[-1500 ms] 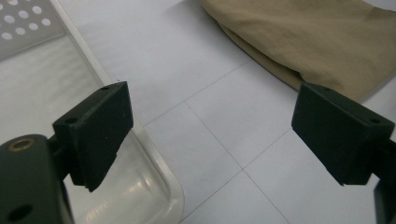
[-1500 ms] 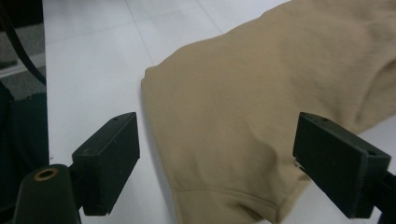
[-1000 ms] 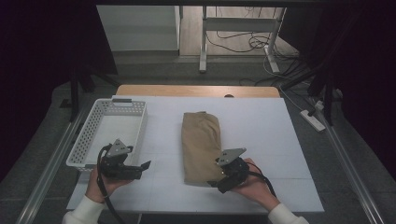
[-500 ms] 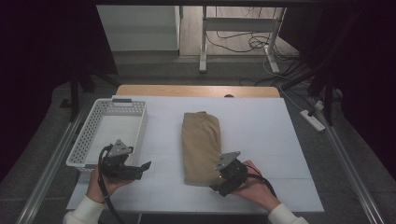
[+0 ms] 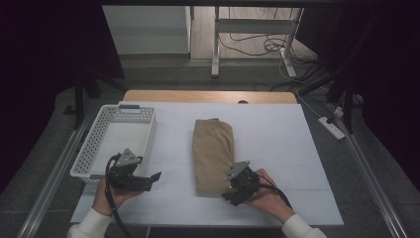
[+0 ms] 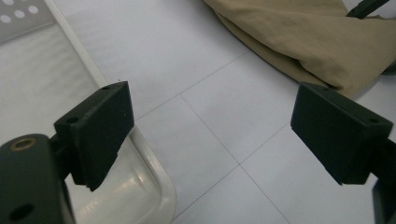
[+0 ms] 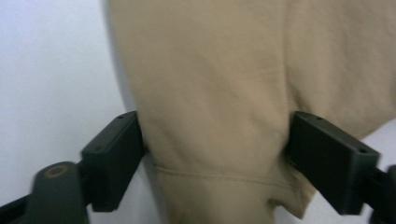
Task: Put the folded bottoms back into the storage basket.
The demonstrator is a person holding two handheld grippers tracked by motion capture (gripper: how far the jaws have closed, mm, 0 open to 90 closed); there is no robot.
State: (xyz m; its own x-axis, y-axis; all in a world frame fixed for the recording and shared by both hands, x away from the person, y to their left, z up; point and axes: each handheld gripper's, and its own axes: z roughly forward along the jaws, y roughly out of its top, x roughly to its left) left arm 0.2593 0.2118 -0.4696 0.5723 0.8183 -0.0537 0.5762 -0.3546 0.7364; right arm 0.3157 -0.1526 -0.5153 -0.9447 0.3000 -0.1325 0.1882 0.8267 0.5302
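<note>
High view: a folded tan cloth [image 5: 213,153] lies mid-surface [image 5: 277,134], long axis running 12 to 6 o'clock, with a white basket [image 5: 94,148] well apart at its 9 o'clock. The right tool [image 5: 233,191] sits at the cloth's 5 o'clock corner; in the right gripper view its jaws stand spread on either side of the near hem of the cloth [image 7: 219,116], flanking the fabric but not yet pinching it. The left tool [image 5: 151,178] hangs near the basket's near corner, jaws spread and holding nothing; its own view shows the basket rim [image 6: 154,182] and the cloth's edge [image 6: 299,42] at 1 o'clock. The step looks like gripping the near end. To do it well, push the right tool further in so every folded layer is caught, close squarely, and bring the left tool to the 7 o'clock corner before lifting, so the fold stays together.
</note>
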